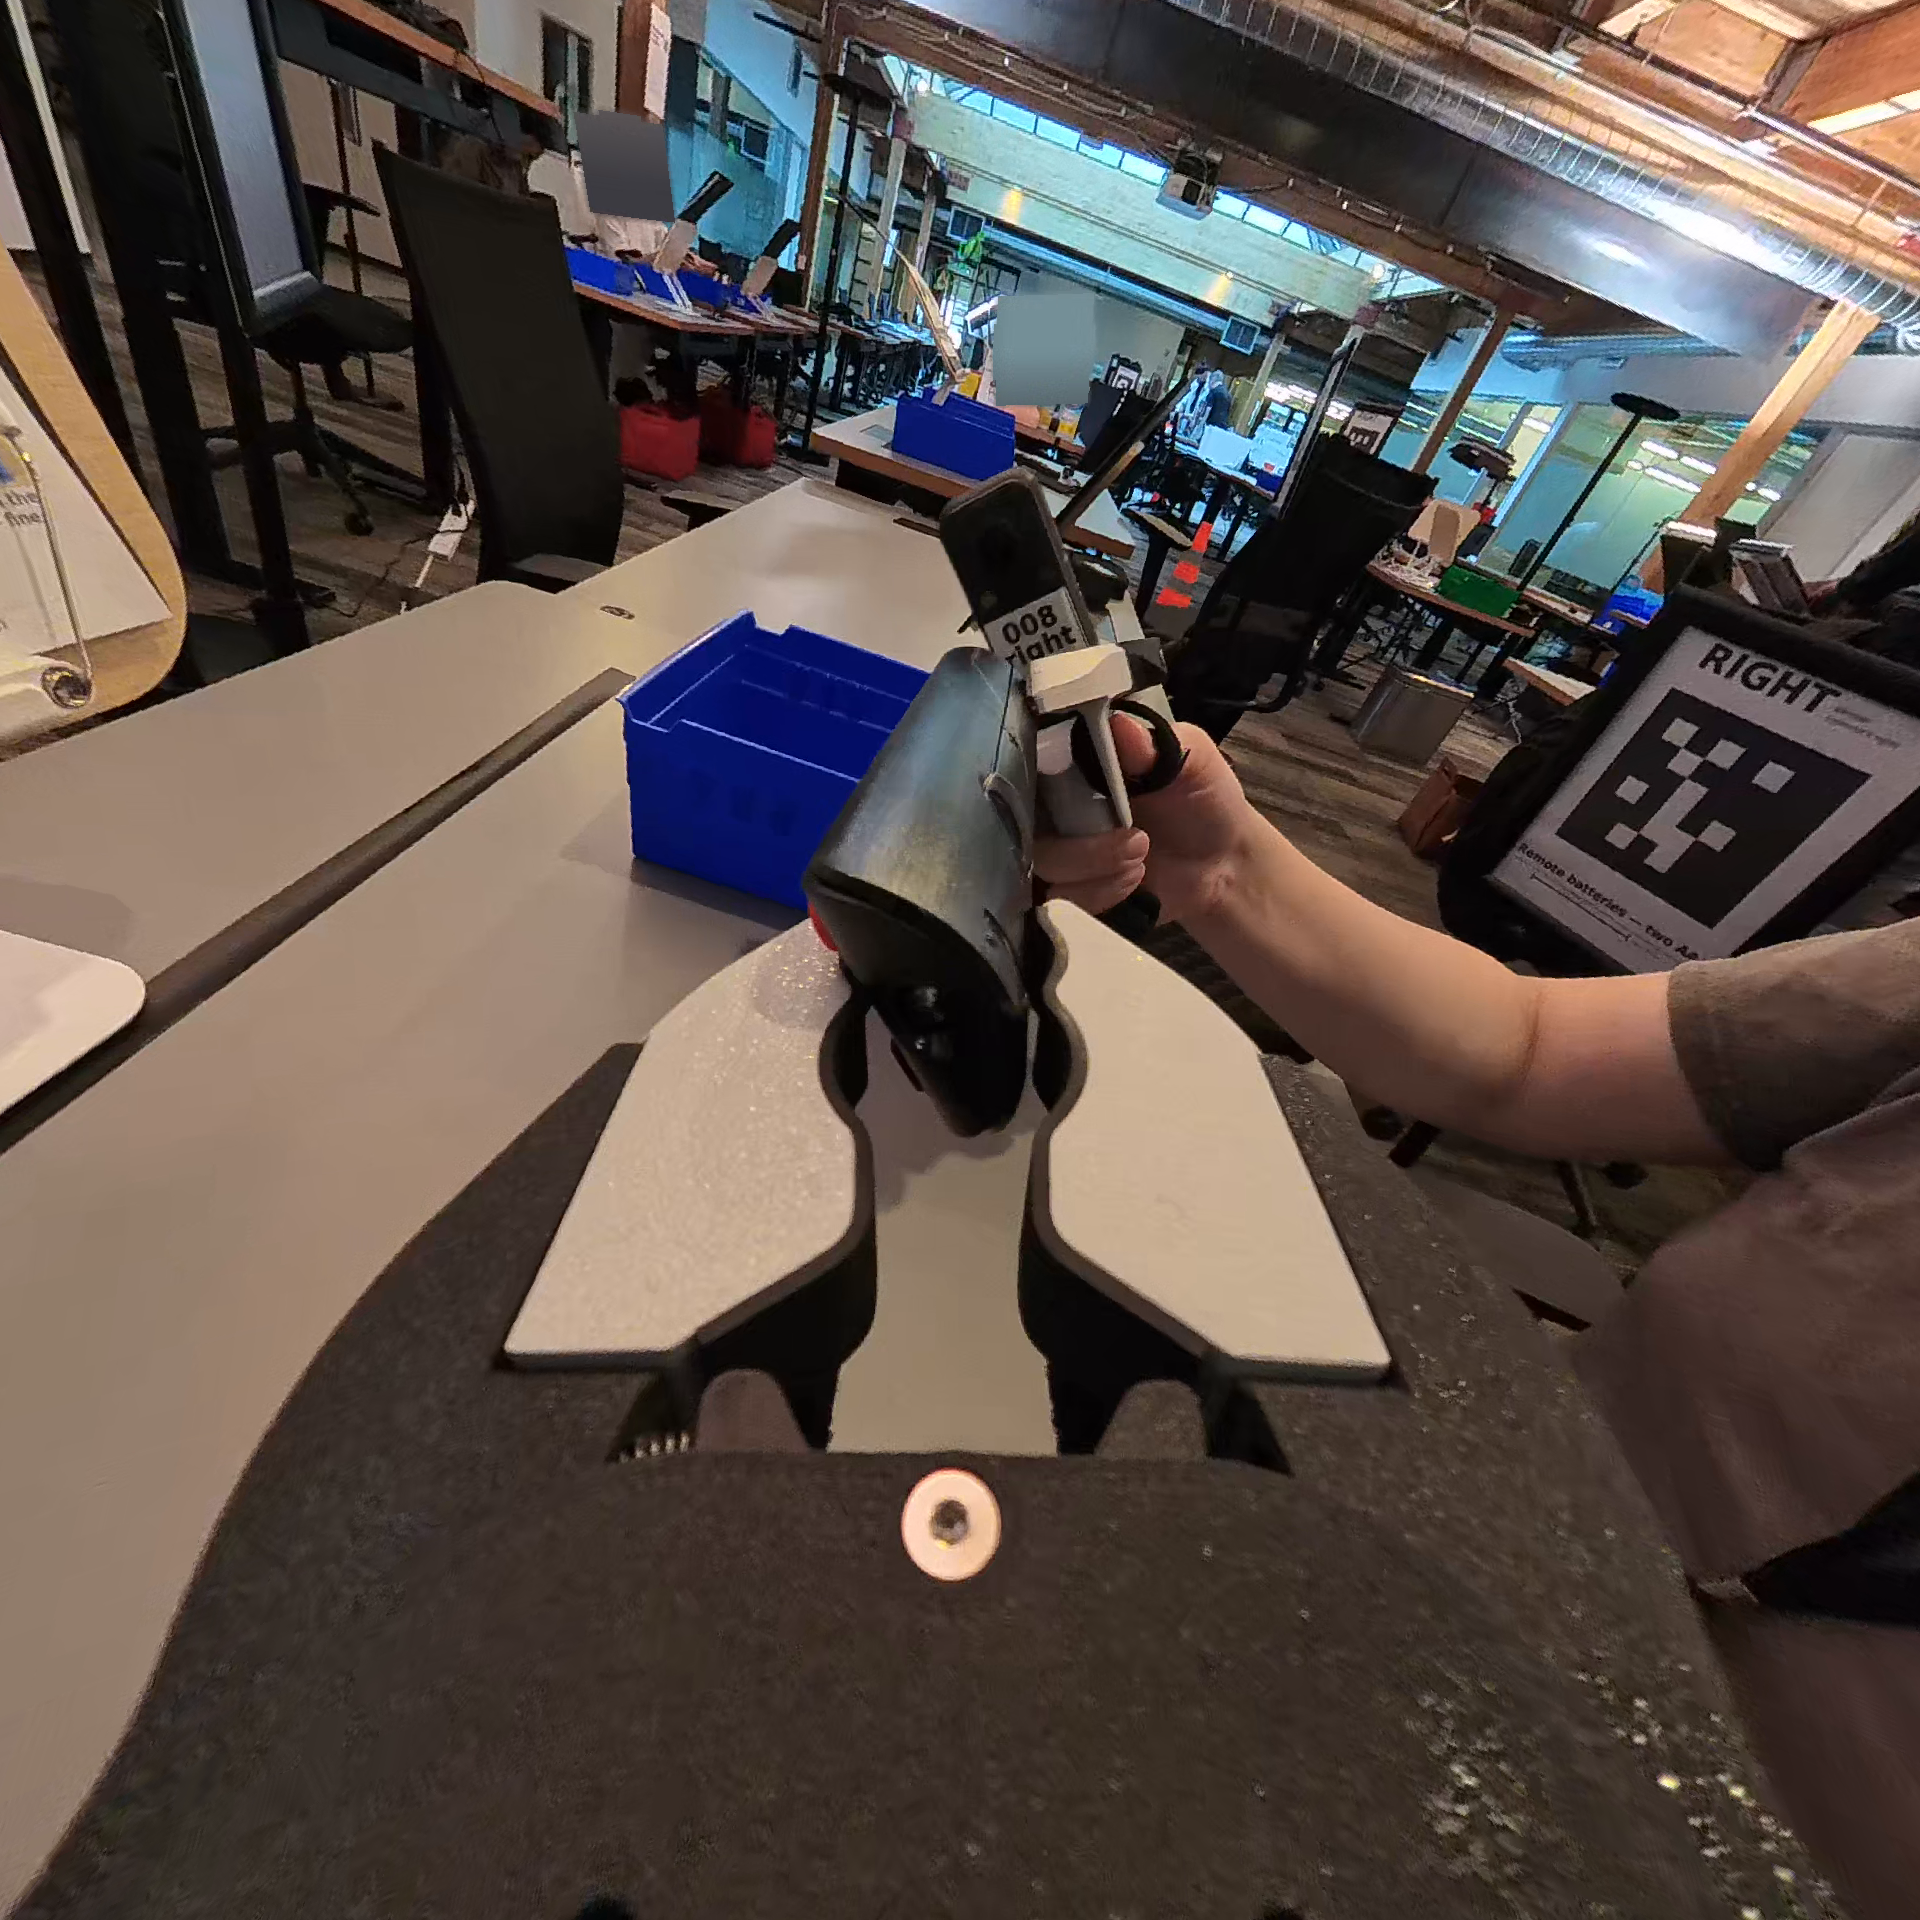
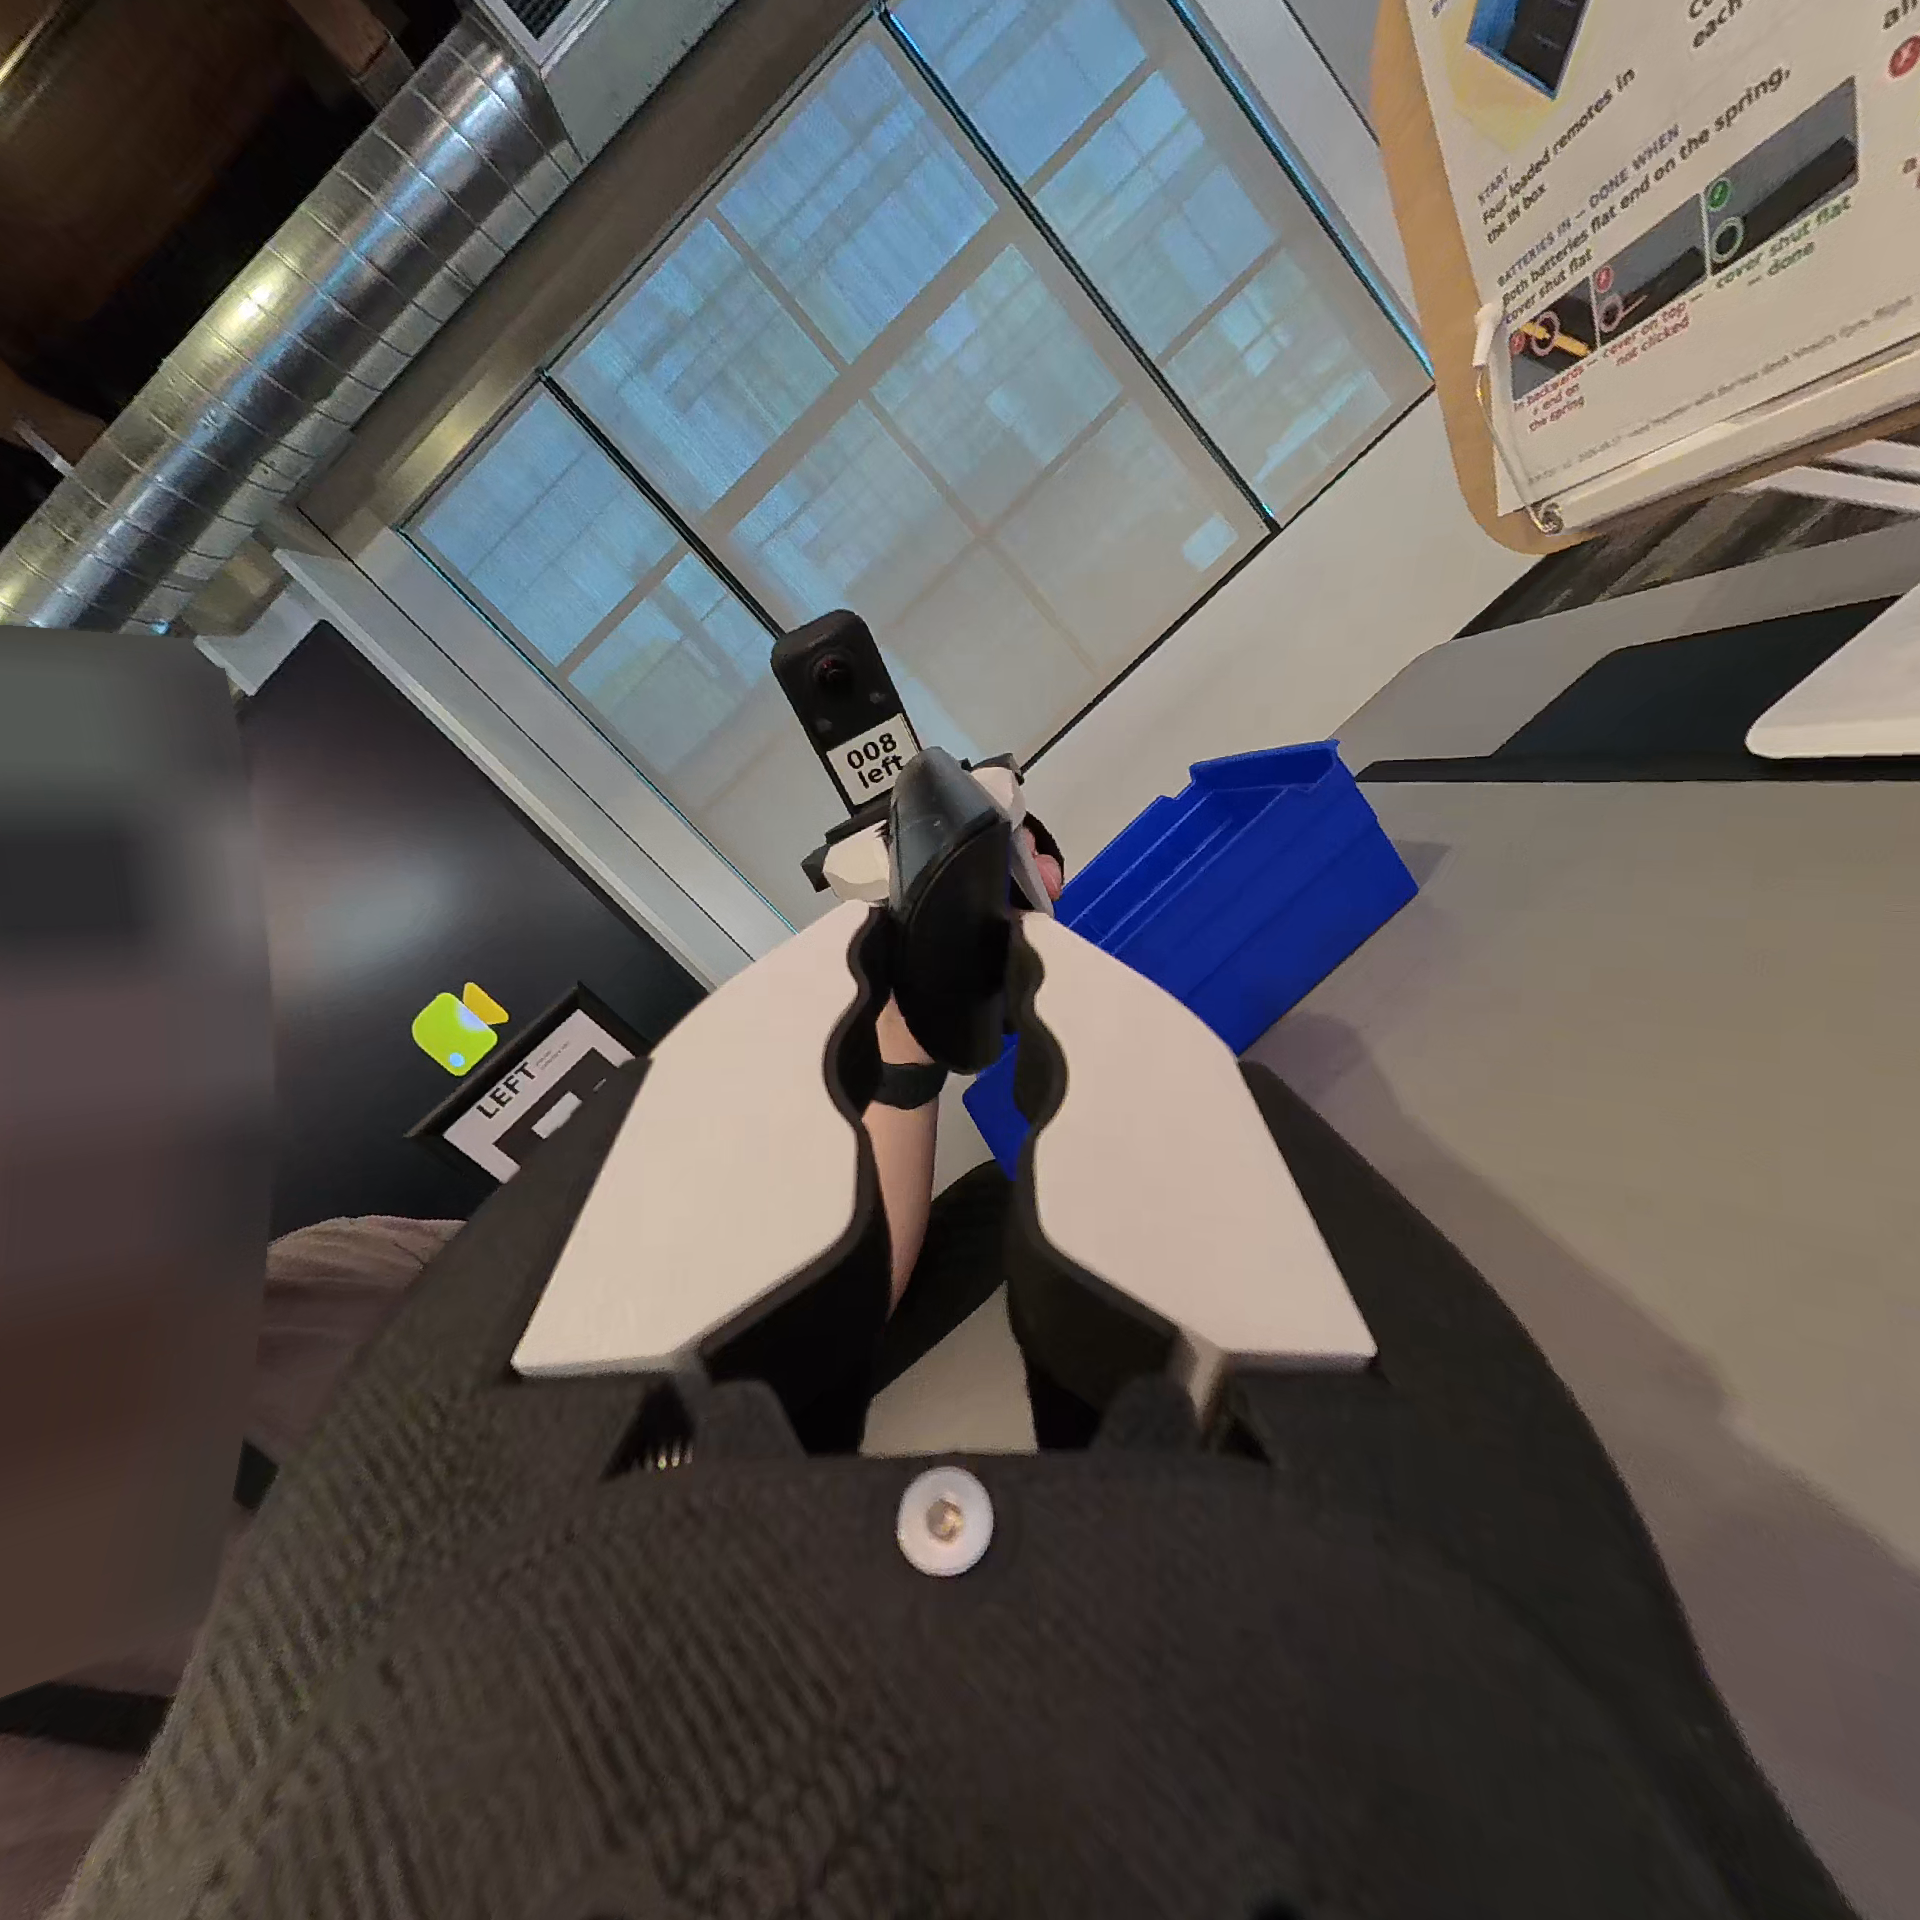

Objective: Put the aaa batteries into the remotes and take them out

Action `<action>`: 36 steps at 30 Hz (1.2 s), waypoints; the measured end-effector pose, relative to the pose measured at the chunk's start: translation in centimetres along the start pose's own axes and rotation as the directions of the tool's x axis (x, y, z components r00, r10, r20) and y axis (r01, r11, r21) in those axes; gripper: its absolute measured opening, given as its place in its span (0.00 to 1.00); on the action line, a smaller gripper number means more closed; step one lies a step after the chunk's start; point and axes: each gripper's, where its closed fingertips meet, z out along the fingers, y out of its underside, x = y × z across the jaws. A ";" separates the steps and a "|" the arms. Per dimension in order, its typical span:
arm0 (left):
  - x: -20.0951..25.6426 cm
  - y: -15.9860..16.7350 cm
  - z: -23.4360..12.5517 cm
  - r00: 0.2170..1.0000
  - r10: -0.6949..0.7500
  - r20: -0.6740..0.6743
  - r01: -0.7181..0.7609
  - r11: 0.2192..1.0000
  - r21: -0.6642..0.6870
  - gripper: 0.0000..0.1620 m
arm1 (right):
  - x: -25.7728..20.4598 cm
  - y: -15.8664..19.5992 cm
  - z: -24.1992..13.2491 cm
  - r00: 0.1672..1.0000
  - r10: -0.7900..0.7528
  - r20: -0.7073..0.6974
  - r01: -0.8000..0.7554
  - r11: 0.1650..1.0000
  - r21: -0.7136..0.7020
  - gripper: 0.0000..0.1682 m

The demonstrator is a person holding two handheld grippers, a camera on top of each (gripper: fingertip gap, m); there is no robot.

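Note:
A black remote [image 1: 925, 1023] with a red button and small dark buttons sits between my left gripper's [image 1: 945, 1039] fingertips, which close on its near end. My right gripper [image 1: 935, 810], held in a hand, faces me just behind it, and its dark body hides the rest of the remote. In the right wrist view the remote [image 2: 951, 966] is a dark, end-on shape pinched between my right gripper's [image 2: 945, 997] fingertips, with my left gripper's camera mount [image 2: 852, 717] right behind. Both hold it in the air above the grey table [image 1: 312, 987]. No batteries show.
A blue bin [image 1: 769, 758] stands on the table just beyond the grippers and shows nothing inside; it also appears in the right wrist view [image 2: 1247, 883]. An instruction board [image 2: 1683, 260] leans at the table's far side. A framed marker sign [image 1: 1704, 800] stands to the right.

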 end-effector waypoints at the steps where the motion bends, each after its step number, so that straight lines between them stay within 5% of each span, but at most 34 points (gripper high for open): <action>1: 0.1 0.0 0.1 1.000 0.010 0.000 -0.010 1.000 0.001 0.17 | -0.1 -0.1 0.0 1.000 -0.007 0.001 0.007 1.000 0.001 0.13; 36: 1.3 1.6 2.3 0.992 0.121 -0.022 -0.123 0.989 -0.084 0.15 | -2.1 -1.9 -1.0 0.979 -0.199 0.033 0.200 0.980 -0.018 0.13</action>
